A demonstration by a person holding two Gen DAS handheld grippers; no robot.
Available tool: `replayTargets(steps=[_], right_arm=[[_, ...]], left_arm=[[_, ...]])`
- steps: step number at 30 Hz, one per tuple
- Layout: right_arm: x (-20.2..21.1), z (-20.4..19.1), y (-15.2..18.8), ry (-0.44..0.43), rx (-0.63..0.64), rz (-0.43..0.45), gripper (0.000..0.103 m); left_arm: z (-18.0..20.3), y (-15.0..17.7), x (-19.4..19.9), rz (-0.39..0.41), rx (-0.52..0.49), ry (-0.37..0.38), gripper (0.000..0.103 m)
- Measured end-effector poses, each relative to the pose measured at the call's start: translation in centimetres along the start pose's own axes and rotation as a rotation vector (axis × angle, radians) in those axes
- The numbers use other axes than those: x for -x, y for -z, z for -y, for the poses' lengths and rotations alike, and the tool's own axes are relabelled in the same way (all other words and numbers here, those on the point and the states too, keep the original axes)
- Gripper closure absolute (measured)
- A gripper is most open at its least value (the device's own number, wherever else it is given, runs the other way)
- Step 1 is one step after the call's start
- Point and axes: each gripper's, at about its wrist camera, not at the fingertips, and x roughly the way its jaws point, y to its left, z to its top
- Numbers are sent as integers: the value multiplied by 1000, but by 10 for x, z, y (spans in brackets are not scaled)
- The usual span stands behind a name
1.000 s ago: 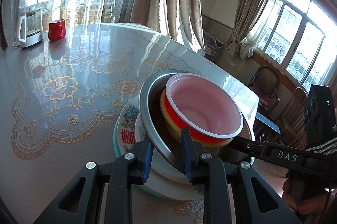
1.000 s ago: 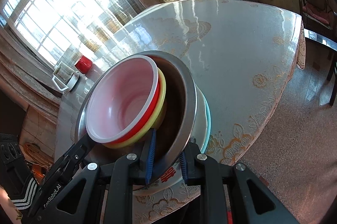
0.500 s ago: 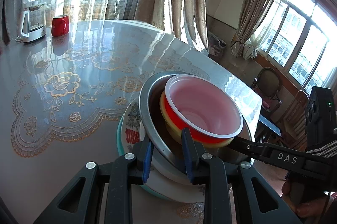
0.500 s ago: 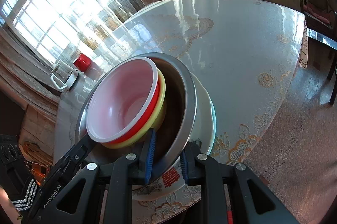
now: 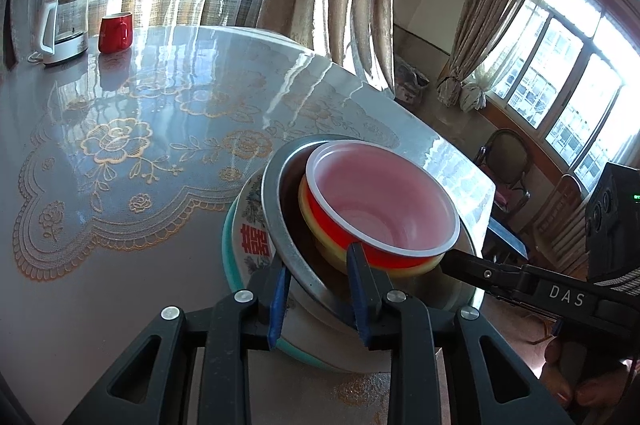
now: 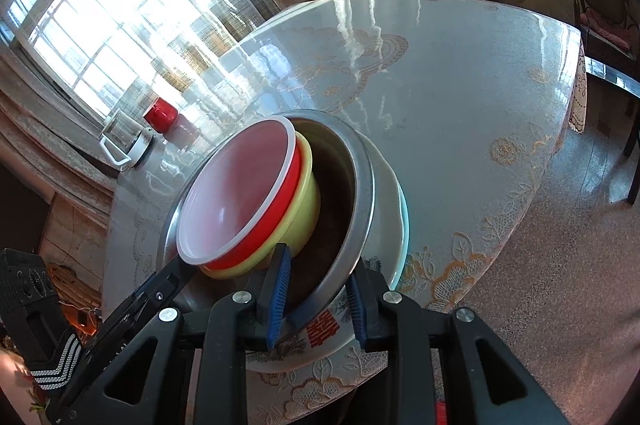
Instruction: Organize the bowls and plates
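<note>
Stack sits on the lace-patterned table, near its edge.

- Landmark: steel bowl.
- Directly under the steel bowl: white plate with a red character on its rim. A teal plate lies beneath that, only its edge showing.
- Inside the steel bowl: yellow bowl, leaning toward the side nearer the left tongs. A red bowl with a pale inside and white lip is nested in the yellow one.
- Left gripper: comes in over the near rim of the steel bowl. One blue pad is outside the rim above the white plate, the other inside, just beside the yellow bowl. Jaws set narrow with the rim between them. Cannot tell whether the pads actually press on the metal.
- Right gripper: astride the steel bowl's rim on another side, one pad inside, one outside. Its jaws have just been opening, with the rim between them. Gap is small; cannot tell if either pad bears on the bowl.
- A person's hand holds the right tool's handle, off beyond the table edge from the steel bowl.
- Well apart from the steel bowl, at the table's far side by the curtained window: red mug, with a glass kettle just beside it.
- Past the steel bowl, off the table: a dark chair near the other window.
</note>
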Motion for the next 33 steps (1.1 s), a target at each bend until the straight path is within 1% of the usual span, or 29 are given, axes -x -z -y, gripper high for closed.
replayTargets(steps=[3, 6, 11, 12, 14, 16, 17, 18, 19, 21, 23, 25, 27, 29, 30, 32, 33], right_arm=[[3, -1, 3, 10, 28, 2, 78], [-2, 0, 2, 23, 25, 1, 83], [-2, 3, 1, 16, 16, 11, 83], [-1, 3, 2, 4, 11, 12, 80], [1, 2, 3, 5, 18, 22, 79], [3, 0, 4, 3, 27, 36, 74], [5, 0, 5, 5, 30, 40, 73], [6, -1, 5, 12, 34, 47, 73], [7, -2, 5, 21, 37, 56, 72], [12, -3, 6, 40, 41, 82, 69], [18, -1, 7, 52, 40, 110, 67], [23, 0, 7, 60, 41, 132, 65], [27, -1, 8, 72, 51, 152, 64], [31, -6, 12, 85, 77, 173, 63], [32, -9, 14, 93, 93, 184, 63], [37, -14, 20, 116, 134, 216, 62], [40, -17, 24, 134, 158, 236, 60]], left_arm=[[-3, 3, 0, -4, 13, 4, 74], [1, 4, 0, -3, -7, -21, 74], [1, 5, 1, -7, -4, -20, 74], [2, 5, 2, -4, -10, -29, 73], [4, 6, 5, 0, -22, -41, 71], [5, 7, 9, 11, -34, -56, 69], [5, 8, 11, 17, -40, -63, 68], [6, 8, 14, 26, -47, -68, 62], [6, 8, 17, 36, -51, -70, 52], [6, 9, 26, 68, -56, -78, 41], [5, 9, 34, 94, -67, -95, 35], [4, 10, 38, 100, -73, -119, 25], [2, 12, 41, 96, -69, -132, 24], [0, 15, 44, 82, -60, -140, 21], [-2, 17, 45, 74, -55, -148, 17], [-5, 21, 46, 64, -51, -162, 12], [-5, 25, 47, 65, -50, -174, 9]])
